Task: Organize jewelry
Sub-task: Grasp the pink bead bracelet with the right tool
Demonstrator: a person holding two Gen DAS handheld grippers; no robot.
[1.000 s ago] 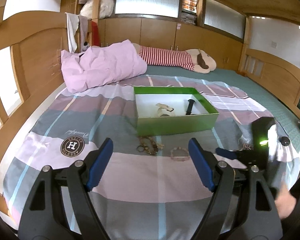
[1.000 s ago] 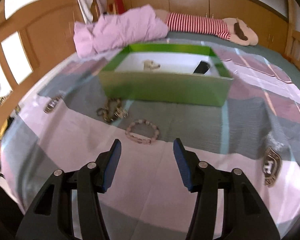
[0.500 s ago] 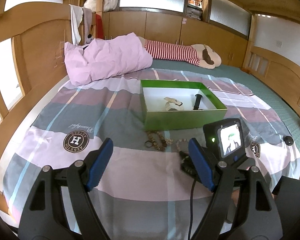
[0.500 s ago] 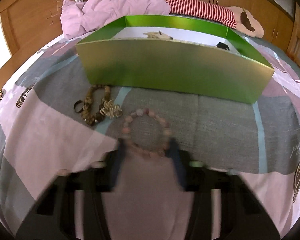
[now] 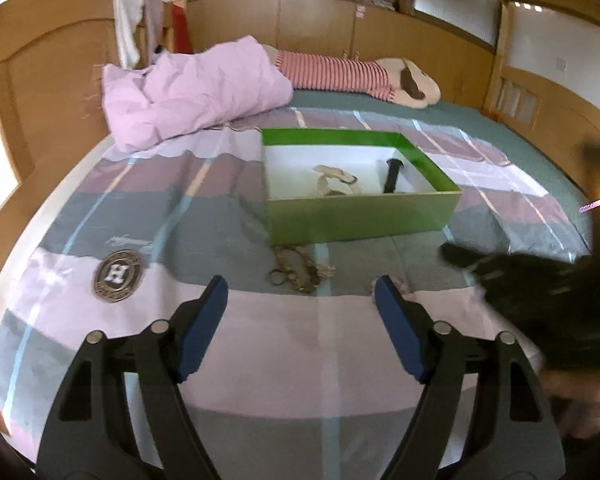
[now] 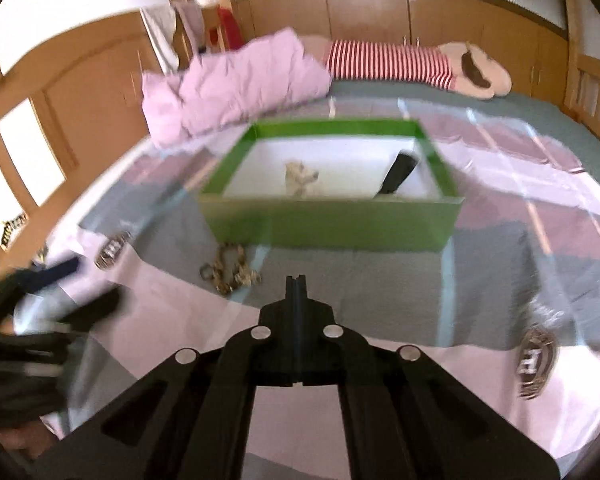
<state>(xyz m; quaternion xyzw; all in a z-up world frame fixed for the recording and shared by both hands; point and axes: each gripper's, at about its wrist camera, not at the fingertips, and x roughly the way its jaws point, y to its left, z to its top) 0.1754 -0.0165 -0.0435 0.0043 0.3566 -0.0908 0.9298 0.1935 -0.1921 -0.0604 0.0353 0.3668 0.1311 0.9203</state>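
A green box (image 5: 360, 216) with a white inside stands on the bed and holds a beige piece (image 5: 336, 184) and a black piece (image 5: 392, 174). It also shows in the right wrist view (image 6: 332, 224). A brown chain tangle (image 5: 298, 272) lies just before the box, also in the right wrist view (image 6: 228, 272). My left gripper (image 5: 300, 308) is open and empty, low over the quilt near the tangle. My right gripper (image 6: 296, 284) is shut and lifted off the quilt. The pink bead bracelet is gone from the quilt; I cannot see it between the shut fingers.
A striped quilt (image 5: 180, 216) covers the bed. A pink duvet (image 5: 192, 92) and a striped plush toy (image 5: 360, 76) lie behind the box. Wooden bed rails (image 6: 40, 152) run along the left. The right gripper's black body (image 5: 548, 292) is at the right.
My right gripper dropped onto the pink bead bracelet, shut, and has risen and pulled back. The bracelet is gone from the quilt. My left gripper stayed open, shifting slightly.
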